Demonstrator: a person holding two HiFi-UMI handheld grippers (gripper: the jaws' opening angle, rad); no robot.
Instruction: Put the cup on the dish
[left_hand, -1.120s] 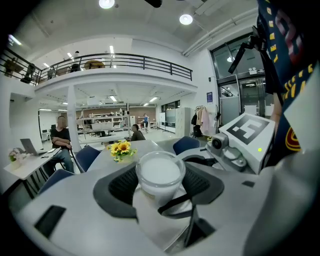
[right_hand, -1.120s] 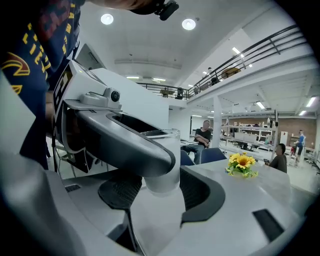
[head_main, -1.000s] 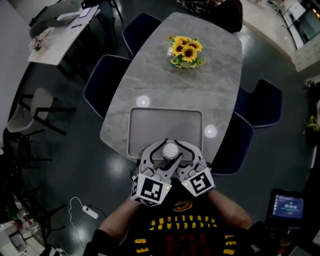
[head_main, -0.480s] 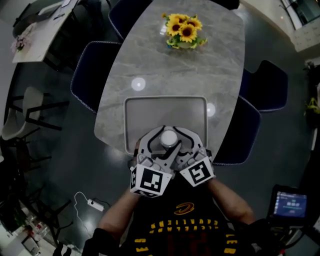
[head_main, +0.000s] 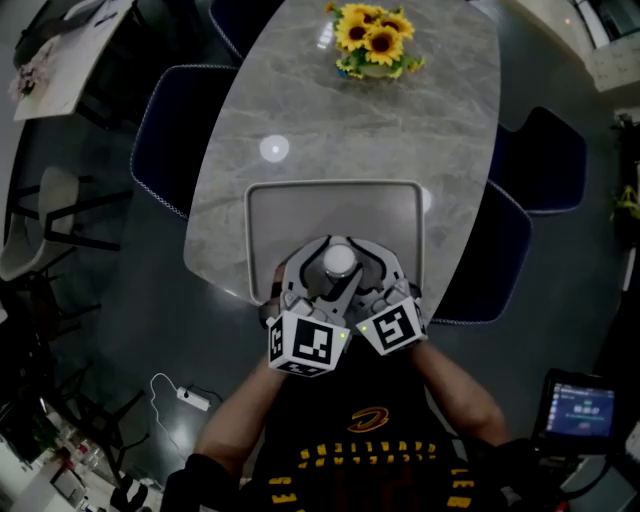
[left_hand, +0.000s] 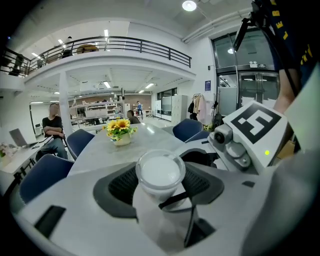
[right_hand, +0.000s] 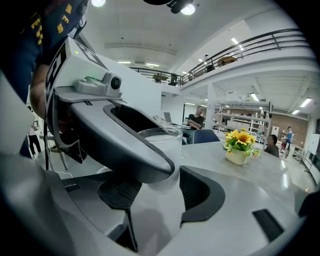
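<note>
Looks to be the placing step, with the clear round cup with a white fill over the near edge of the grey rectangular dish with rounded corners, itself lying on the grey marbled oval counter. Cannot tell from above whether resting on that rim or hanging just clear of it.

To do it well:
- Press evenly, left against right, so as not to tip the cup.
- Hold upright to spare the white fill.
- Carry forward past the raised rim toward the bare middle of the dish, well short of the yellow sunflowers in a pale pot farther up the counter.
- Lower until flat on the dish floor, and only then ease off, probably one side at a time, to avoid dragging the cup along.
- Mind the crossing of the two tools beside the cup, a likely place to snag on release.

On the left: left tool closed onto the cup, dark ribbed pads pressed to both of its sides.

On the right: right tool likewise closed around the same cup, one pad against the glass wall, the other partly under a jaw of the left tool crossing above. Nothing else between either pair of jaws.
</note>
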